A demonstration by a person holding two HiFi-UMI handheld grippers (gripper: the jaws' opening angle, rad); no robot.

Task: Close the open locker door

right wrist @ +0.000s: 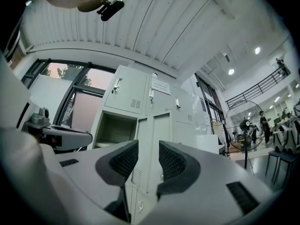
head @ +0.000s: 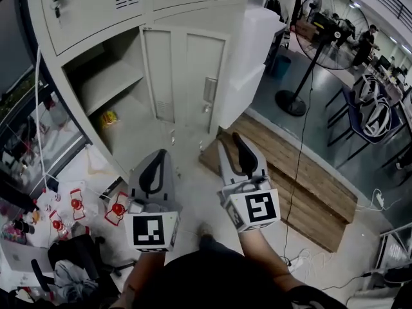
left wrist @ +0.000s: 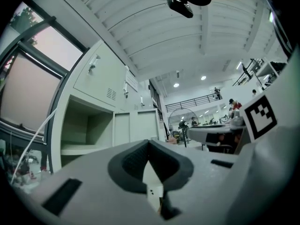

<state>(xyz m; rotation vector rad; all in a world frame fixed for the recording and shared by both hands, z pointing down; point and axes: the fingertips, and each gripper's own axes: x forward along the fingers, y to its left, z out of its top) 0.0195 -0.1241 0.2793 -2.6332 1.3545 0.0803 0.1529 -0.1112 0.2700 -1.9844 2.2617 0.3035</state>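
The locker door [head: 187, 76] stands swung wide, just right of its open compartment [head: 96, 66], inner face outward and latch [head: 209, 89] at its far edge. Inside the compartment a shelf [head: 112, 82] shows, with a small yellow item [head: 108, 116] below it. The left hand-held gripper [head: 159, 156] has its jaws pressed together with nothing between them. The right hand-held gripper [head: 230, 143] has its jaws spread apart and empty. Both point toward the lockers, apart from the door. A floor fan [head: 331, 28] stands to the right, beyond a wooden platform [head: 302, 185].
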